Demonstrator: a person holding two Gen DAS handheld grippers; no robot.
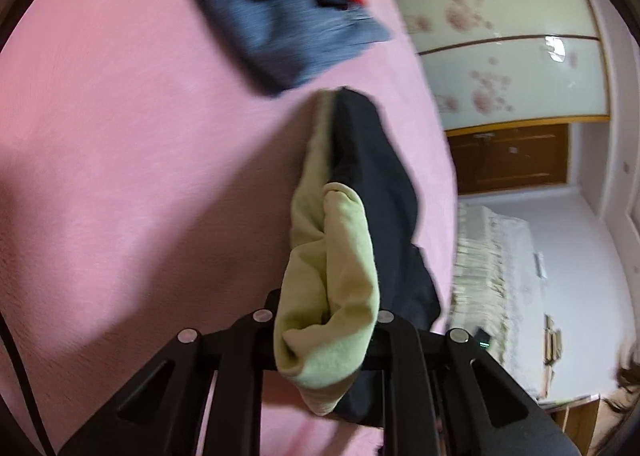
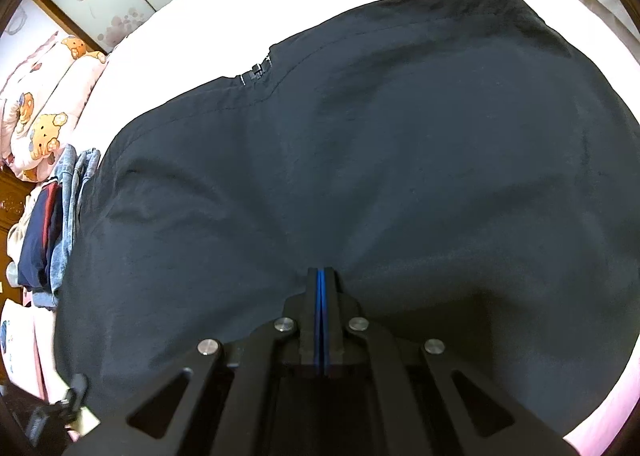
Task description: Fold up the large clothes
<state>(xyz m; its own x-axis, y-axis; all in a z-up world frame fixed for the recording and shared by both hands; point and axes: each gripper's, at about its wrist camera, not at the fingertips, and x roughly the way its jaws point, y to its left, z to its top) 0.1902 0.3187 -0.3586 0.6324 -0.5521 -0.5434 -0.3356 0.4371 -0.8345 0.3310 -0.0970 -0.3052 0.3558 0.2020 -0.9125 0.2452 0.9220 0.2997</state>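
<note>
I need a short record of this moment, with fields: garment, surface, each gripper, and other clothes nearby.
garment: dark jacket with light green lining, zipper visible
surface: pink bed sheet
left gripper: shut on a bunched part of the jacket, lining showing
right gripper: shut, tips against the spread dark fabric; whether it pinches fabric cannot be told
other clothes: folded pile with denim on the sheet

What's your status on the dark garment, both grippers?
Left gripper shut on dark garment, green lining showing. Right gripper shut, tips on it. Folded clothes pile beyond, clear.
</note>
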